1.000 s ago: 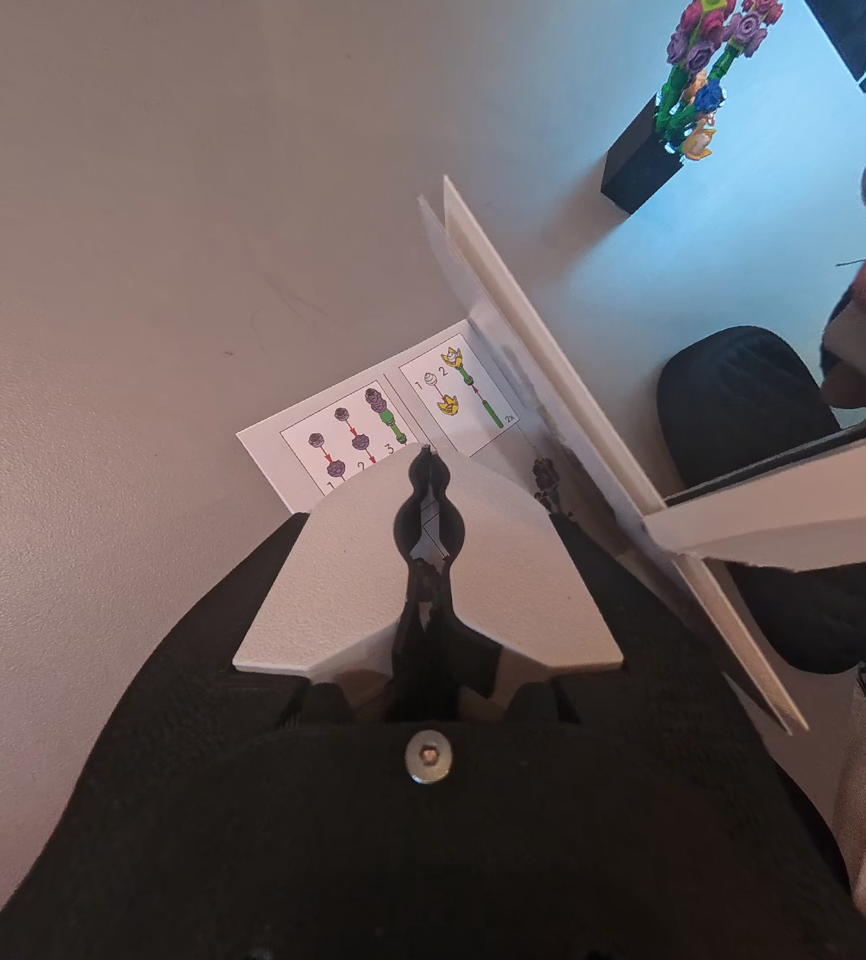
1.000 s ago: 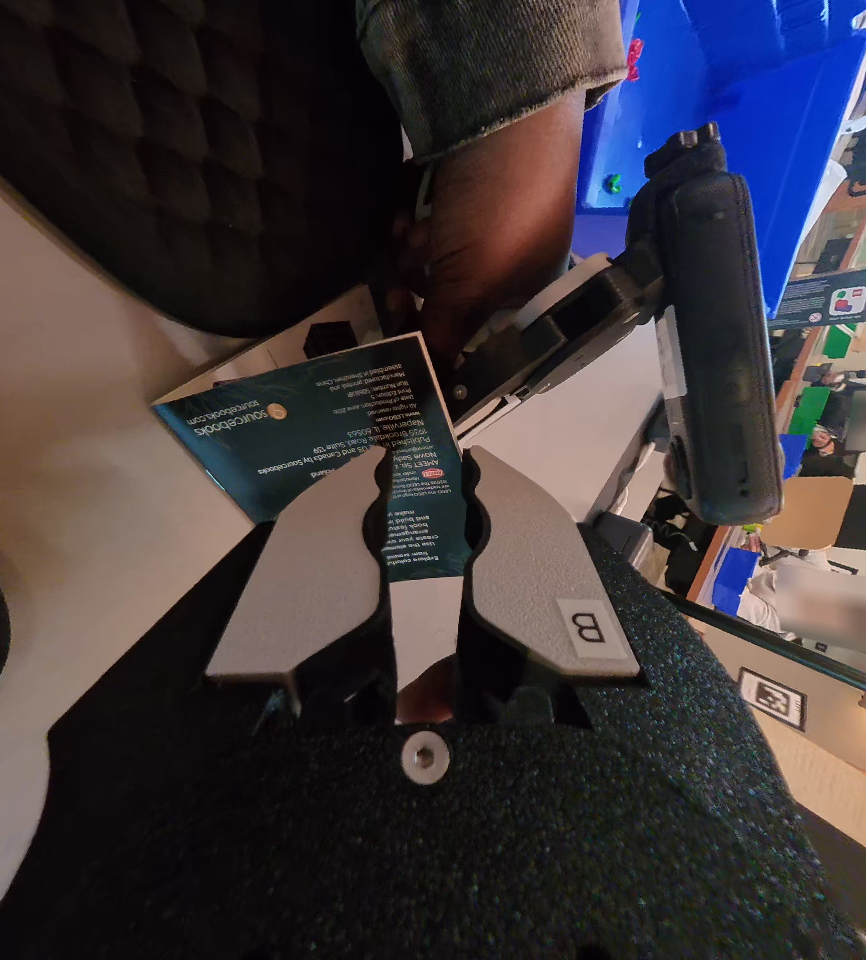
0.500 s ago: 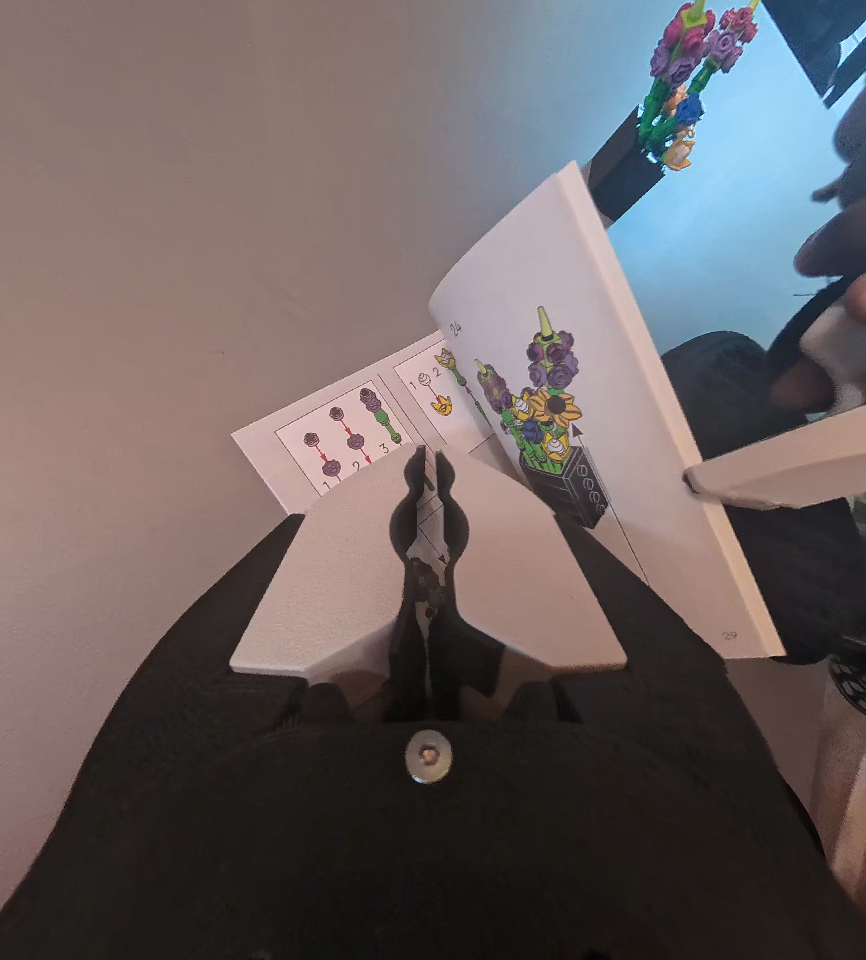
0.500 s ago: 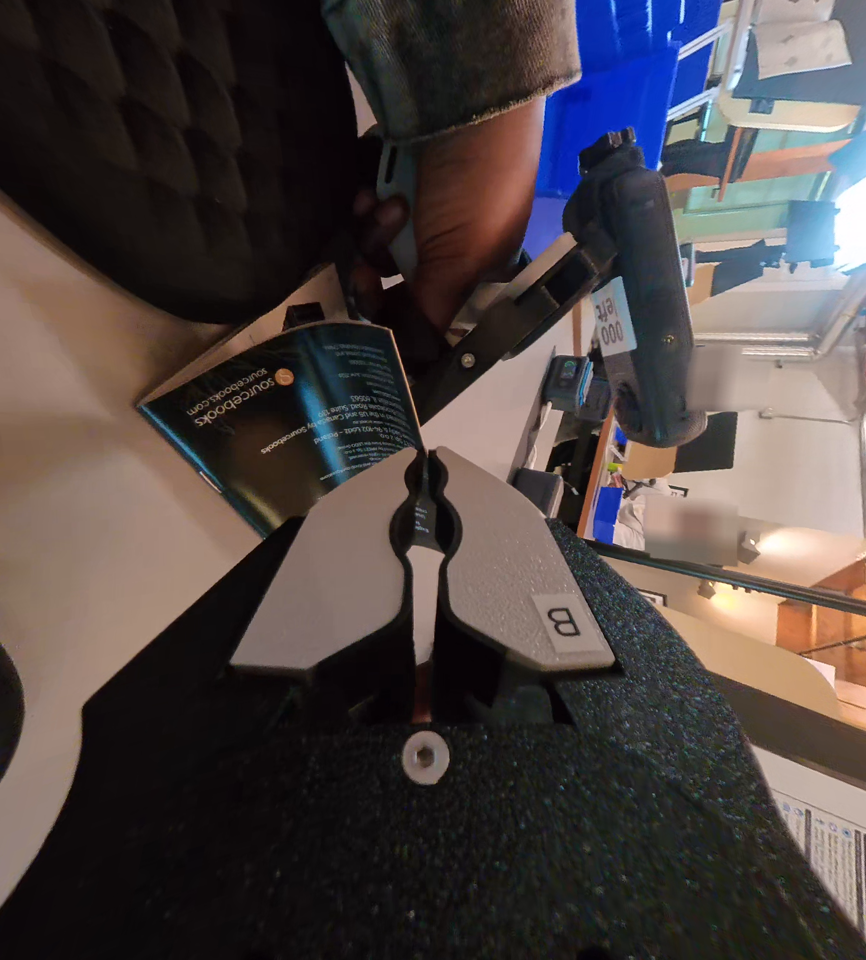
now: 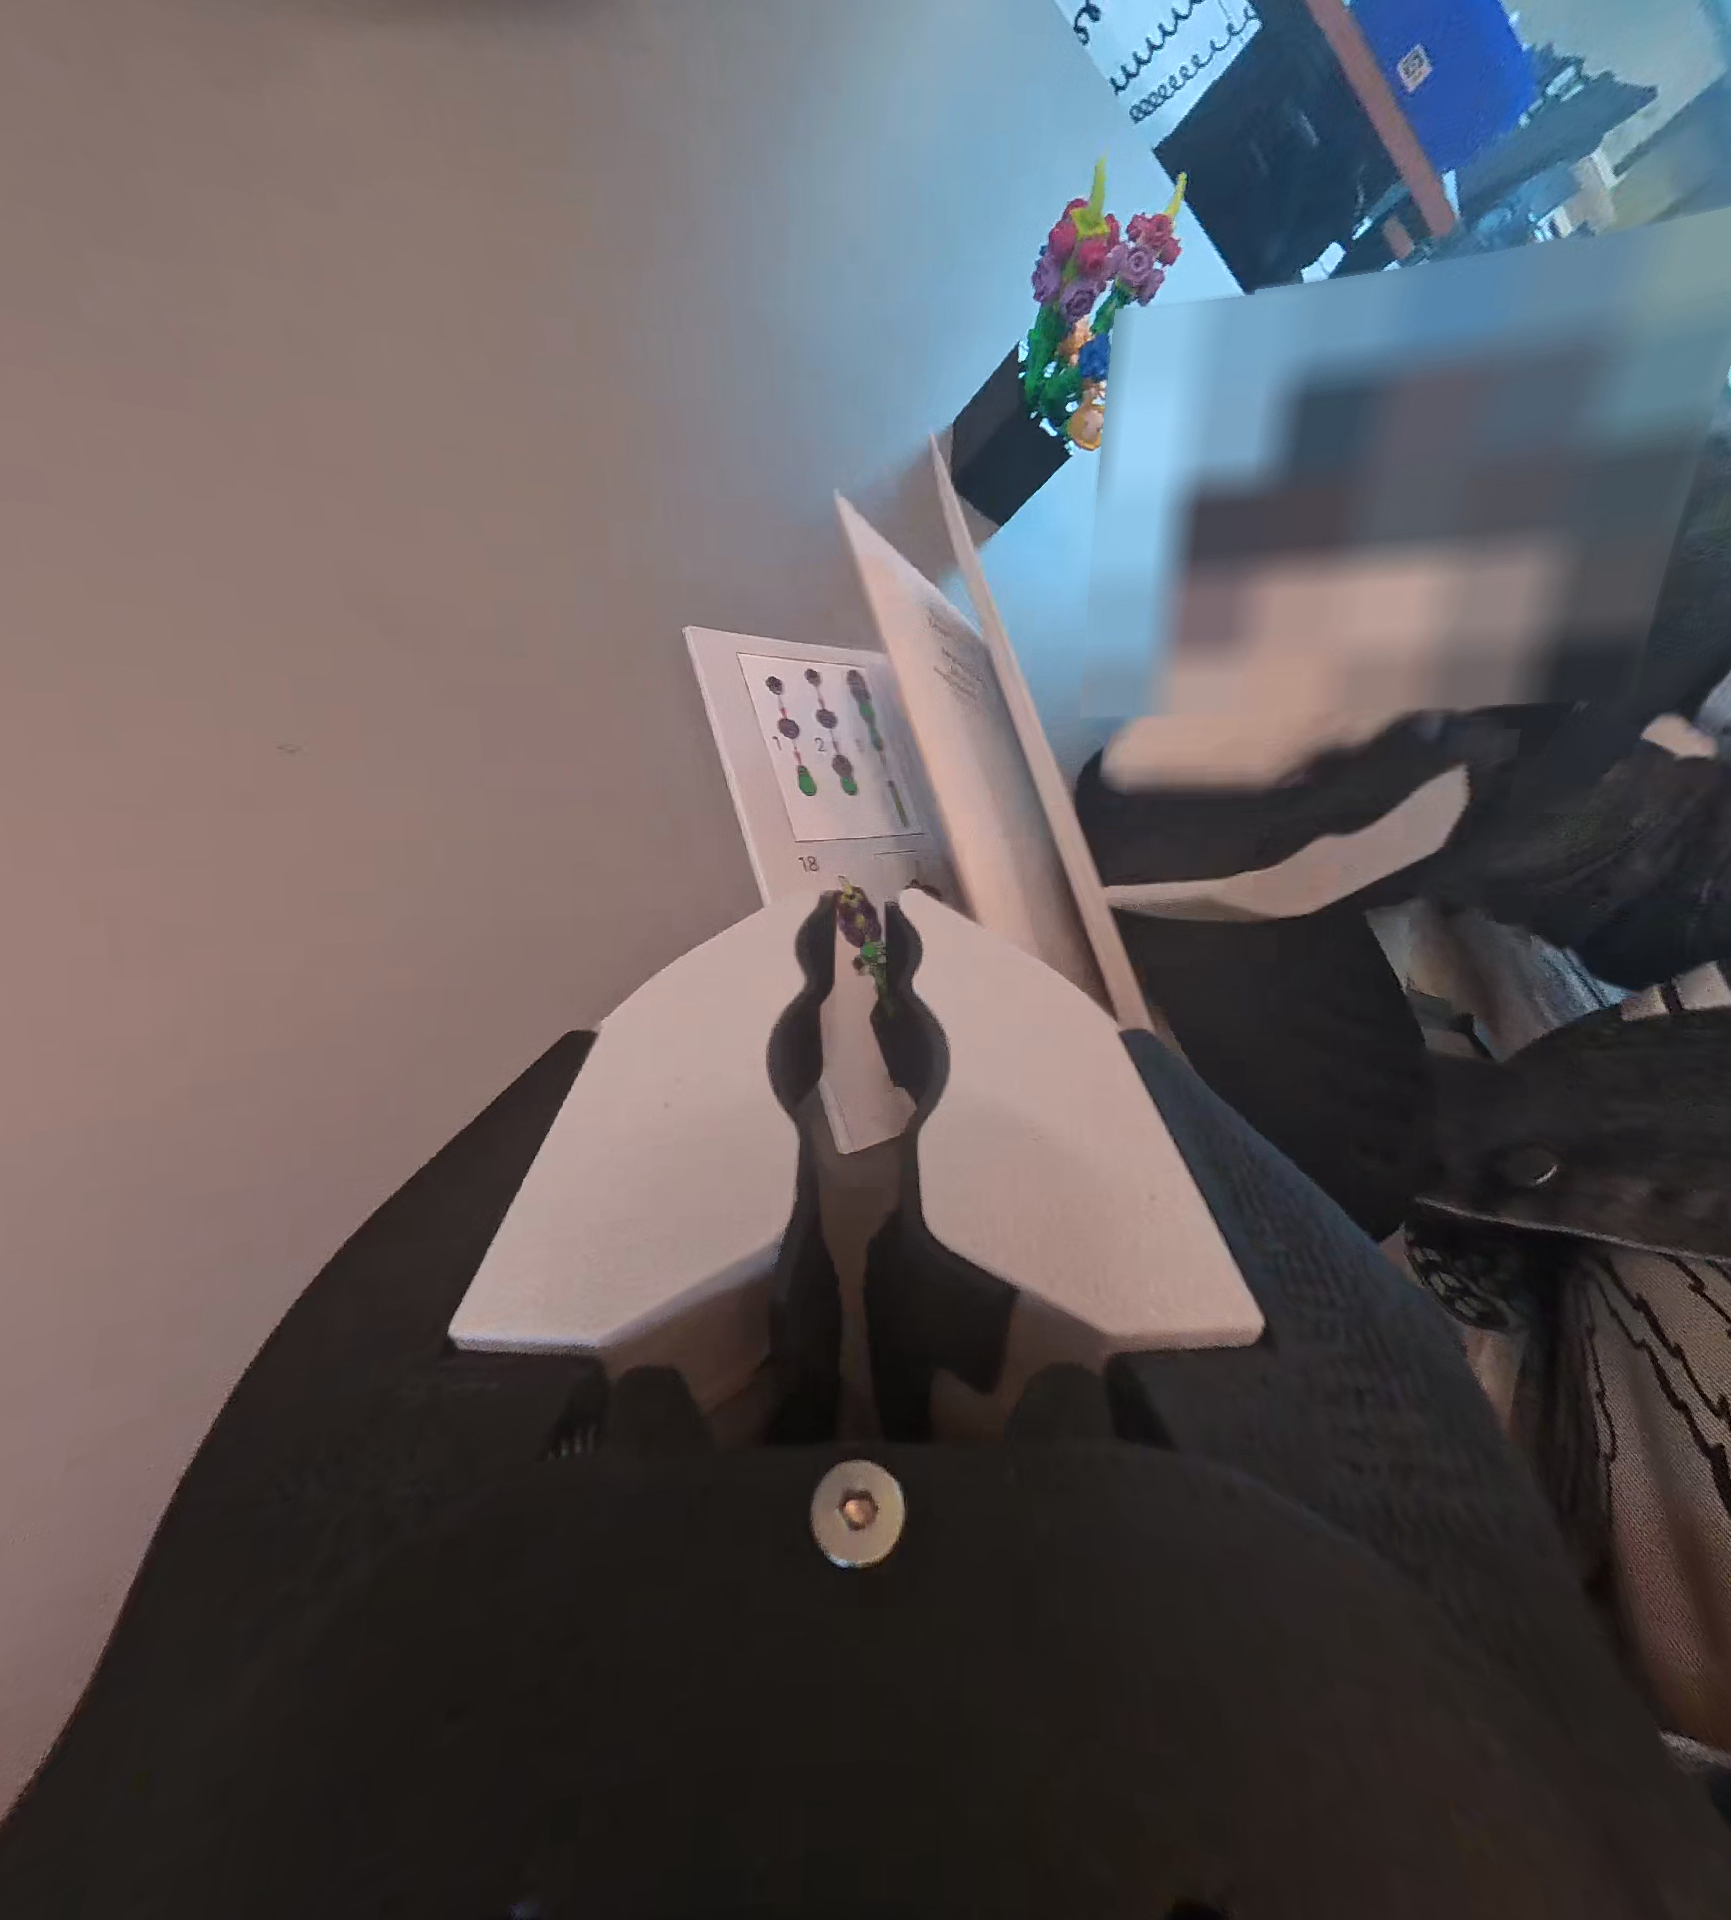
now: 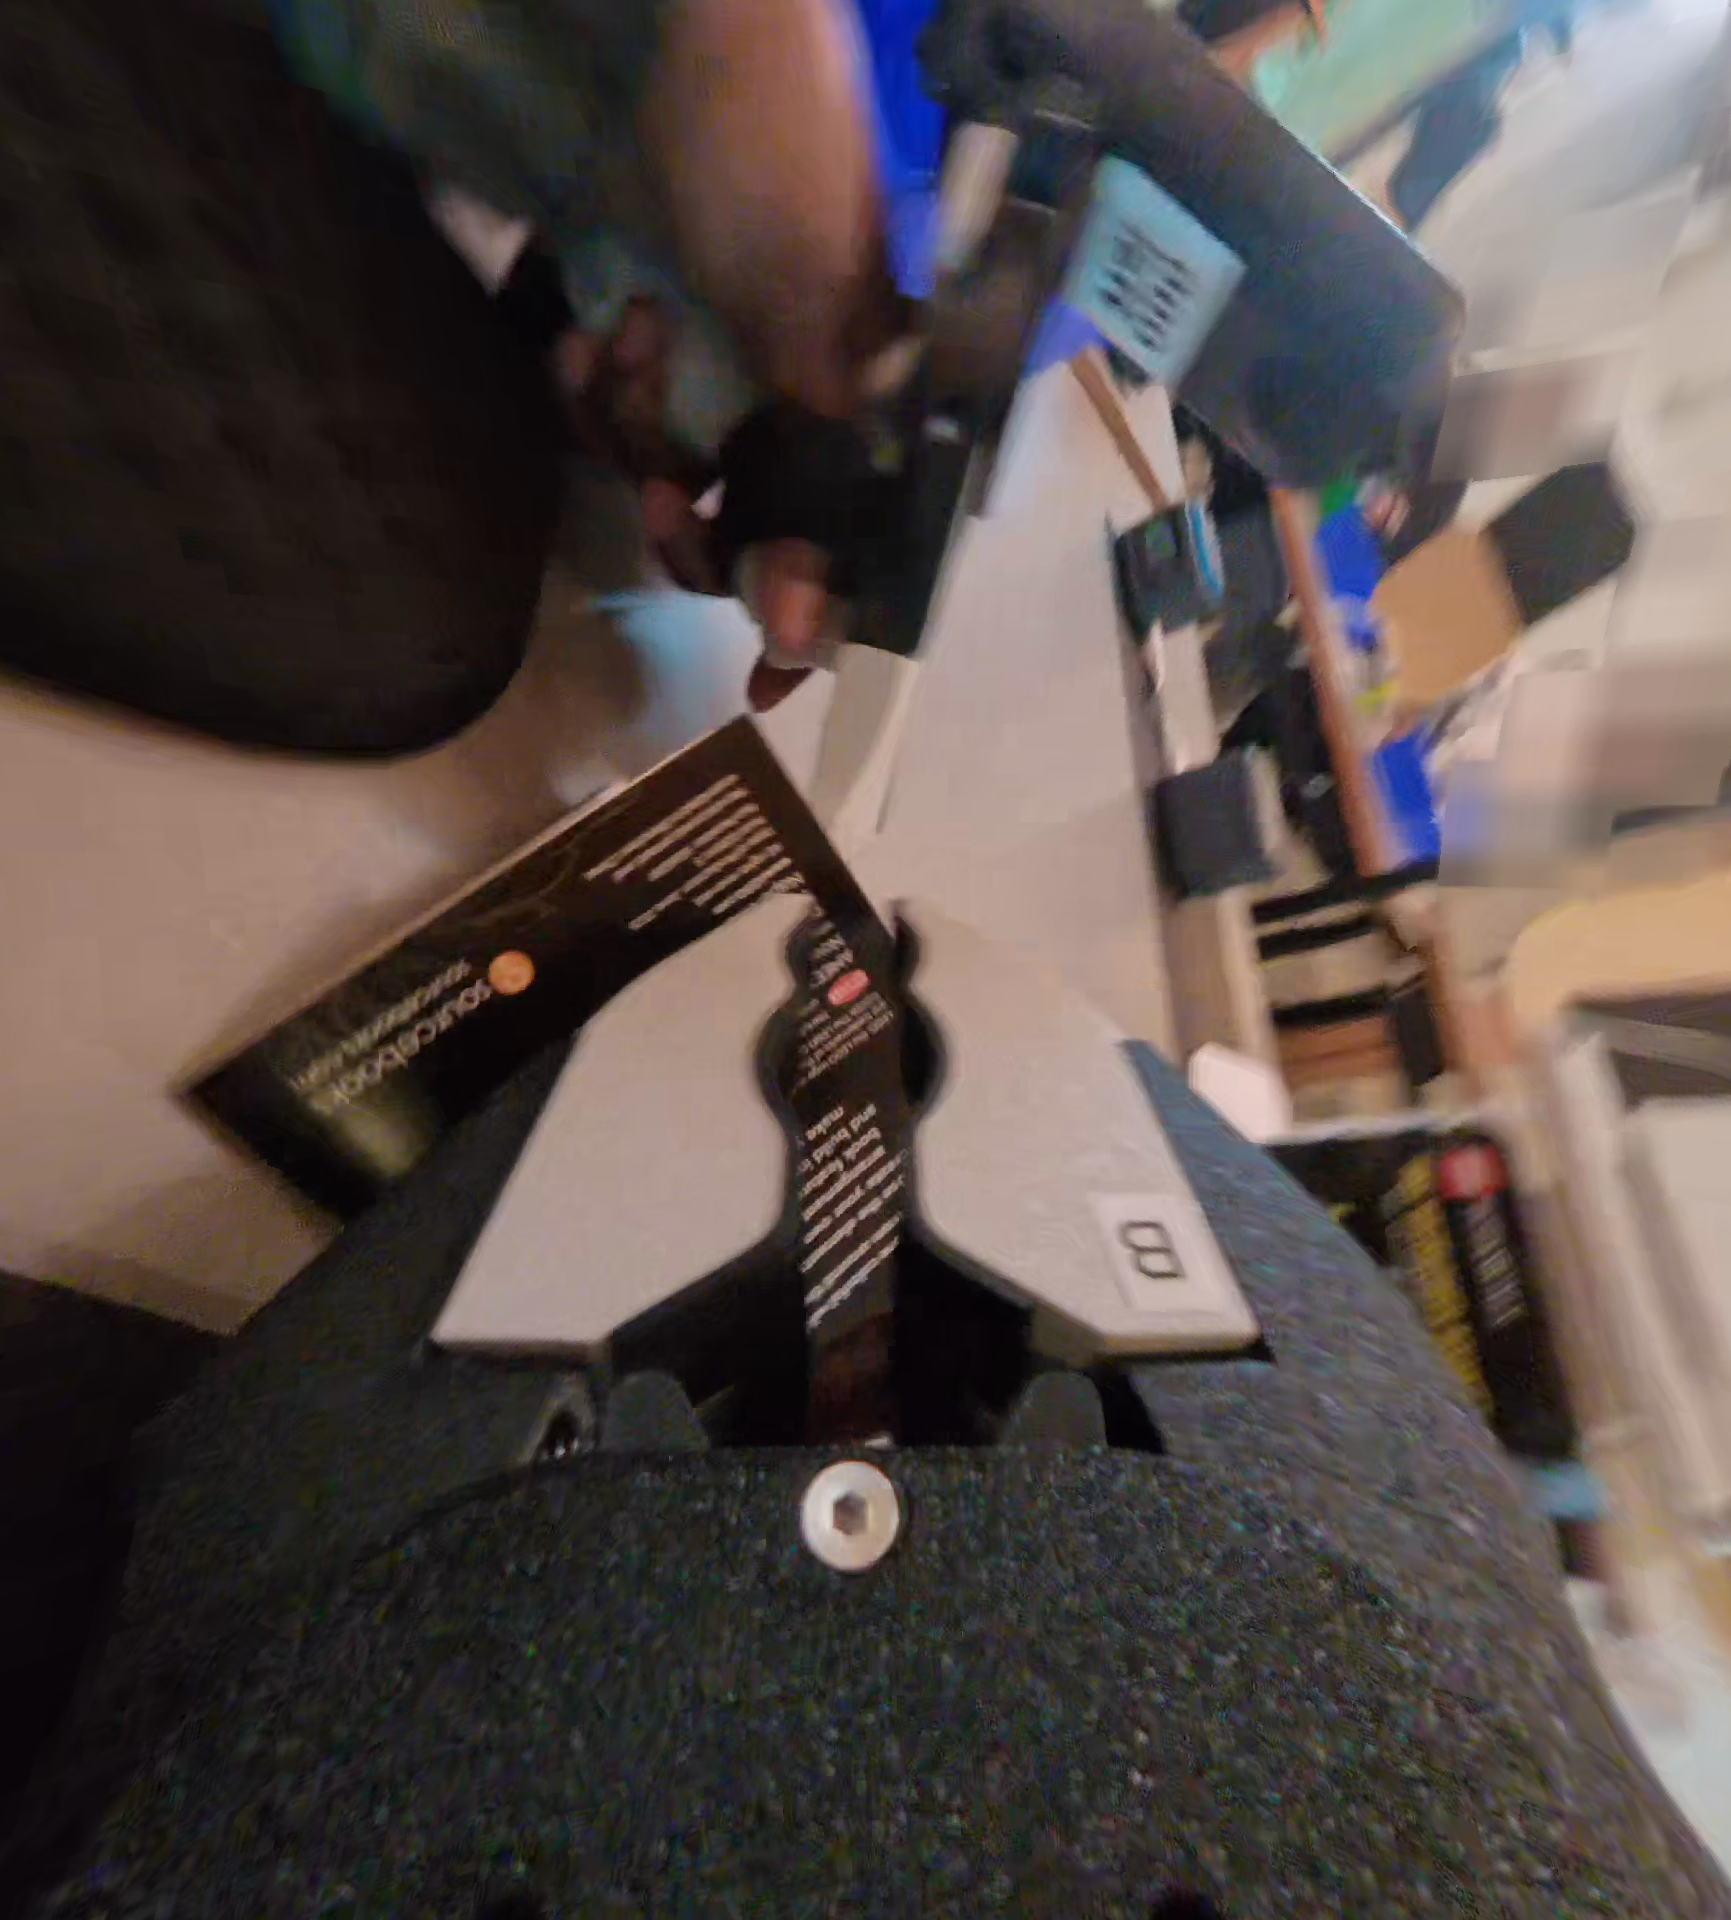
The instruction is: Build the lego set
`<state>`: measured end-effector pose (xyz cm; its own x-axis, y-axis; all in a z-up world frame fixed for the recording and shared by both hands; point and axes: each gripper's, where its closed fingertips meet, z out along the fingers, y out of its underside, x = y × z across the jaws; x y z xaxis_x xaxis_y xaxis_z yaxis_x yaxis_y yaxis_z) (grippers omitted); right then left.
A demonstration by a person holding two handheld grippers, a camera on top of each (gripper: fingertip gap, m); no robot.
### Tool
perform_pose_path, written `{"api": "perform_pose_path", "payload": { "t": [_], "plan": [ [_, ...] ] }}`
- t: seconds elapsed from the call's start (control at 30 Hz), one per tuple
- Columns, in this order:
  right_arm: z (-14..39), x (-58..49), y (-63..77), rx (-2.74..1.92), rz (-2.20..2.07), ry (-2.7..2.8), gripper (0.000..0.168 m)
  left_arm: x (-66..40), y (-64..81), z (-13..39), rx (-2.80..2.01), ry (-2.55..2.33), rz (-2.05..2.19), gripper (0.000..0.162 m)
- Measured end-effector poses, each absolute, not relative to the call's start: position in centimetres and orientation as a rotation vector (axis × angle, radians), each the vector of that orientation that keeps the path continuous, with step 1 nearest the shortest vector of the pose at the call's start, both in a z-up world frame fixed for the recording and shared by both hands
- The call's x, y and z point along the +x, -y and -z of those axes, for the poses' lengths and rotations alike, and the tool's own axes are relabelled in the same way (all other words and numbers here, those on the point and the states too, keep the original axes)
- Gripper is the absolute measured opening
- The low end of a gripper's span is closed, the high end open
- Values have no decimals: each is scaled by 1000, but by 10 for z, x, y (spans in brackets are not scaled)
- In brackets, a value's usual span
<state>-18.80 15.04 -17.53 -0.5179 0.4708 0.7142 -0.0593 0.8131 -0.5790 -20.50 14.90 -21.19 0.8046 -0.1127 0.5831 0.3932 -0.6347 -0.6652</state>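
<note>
The instruction booklet lies half open on the pale table (image 5: 321, 623). Its left page (image 5: 809, 769) shows drawn flower steps. Its other pages (image 5: 986, 748) stand up on edge. My left gripper (image 5: 861, 909) is over the lower corner of the left page, jaws a narrow gap apart, with nothing between them. My right gripper (image 6: 856, 925) is shut on the booklet's dark back cover (image 6: 549, 956); its white finger (image 5: 1287, 868) shows behind the raised pages. A built Lego flower bouquet (image 5: 1079, 312) in a black base stands at the far edge.
A black foam pad (image 6: 165, 416) sits beside the booklet and also shows in the left wrist view (image 5: 1287, 1039). A person's hand (image 6: 788, 613) holds the left gripper's handle. Blurred shelves and boxes (image 6: 1360, 1039) lie beyond the table edge.
The right gripper has closed on the back cover and swung the pages up on edge. The left gripper's jaws have parted slightly and the left page shows a different step.
</note>
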Motion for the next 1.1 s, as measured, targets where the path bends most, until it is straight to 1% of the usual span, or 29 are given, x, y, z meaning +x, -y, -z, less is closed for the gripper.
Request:
{"api": "perform_pose_path", "payload": {
  "t": [0.13,0.2,0.23,0.27,0.37,0.43,0.53,0.67,0.77,0.83,0.87,0.9,0.97,1.07,1.1],
  "plan": [
    [169,-173,-170,-844,-921,2064,74,-190,-146,210,-2156,96,804,7],
    [169,-161,-179,-1048,-1005,2031,86,-177,-145,207,-2177,5,807,6],
    [168,-156,-184,-1148,-1049,1990,83,-169,-145,203,-2170,-45,820,5],
    [165,-150,-187,-1226,-1104,1941,89,-163,-145,200,-2173,-92,806,5],
    [147,-134,-194,-1389,-1285,1756,91,-151,-149,199,-2194,-171,754,4],
    [138,-123,-198,-1440,-1378,1660,91,-135,-153,190,-2160,-197,849,5],
    [134,-108,-201,-1417,-1410,1636,76,-116,-159,170,-2066,-230,995,9],
    [134,-95,-199,-1392,-1434,1652,67,-122,-165,152,-1973,-251,904,13],
    [135,-86,-199,-1394,-1467,1647,58,-106,-170,151,-1954,-288,922,13],
    [134,-80,-200,-1411,-1515,1619,57,-90,-174,158,-1997,-339,942,13],
    [134,-77,-201,-1435,-1539,1593,58,-82,-176,160,-2004,-363,958,13],
    [134,-74,-204,-1467,-1555,1564,64,-76,-178,162,-2008,-375,977,13],
    [136,-67,-219,-1557,-1521,1455,84,-70,-180,169,-2049,-367,992,15],
    [157,-53,-248,-1758,-1331,1333,92,-68,-183,182,-2114,-327,979,18],
    [164,-52,-245,-1813,-1350,1335,96,-68,-185,187,-2135,-302,969,19]
  ]
}}
